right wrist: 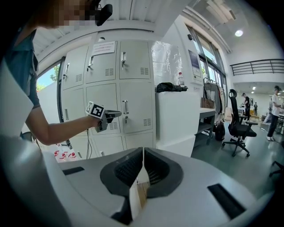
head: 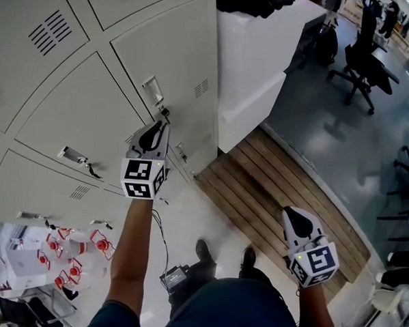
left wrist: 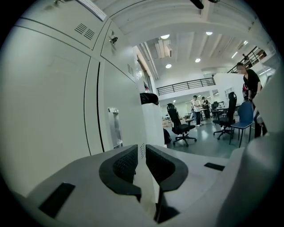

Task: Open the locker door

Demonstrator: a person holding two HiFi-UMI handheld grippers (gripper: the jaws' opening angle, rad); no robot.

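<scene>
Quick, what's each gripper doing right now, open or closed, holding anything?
White-and-black left gripper: shut, empty.
White-and-black right gripper: shut, empty.

You stand on a pale floor [head: 188, 220] before the lockers [head: 91, 105]. Facing the lockers, a slatted wooden strip [head: 271, 197] lies to their right and small red-and-white bits [head: 70, 251] at their left foot. A black box [head: 176, 277] sits by your shoes [head: 203, 250].
</scene>
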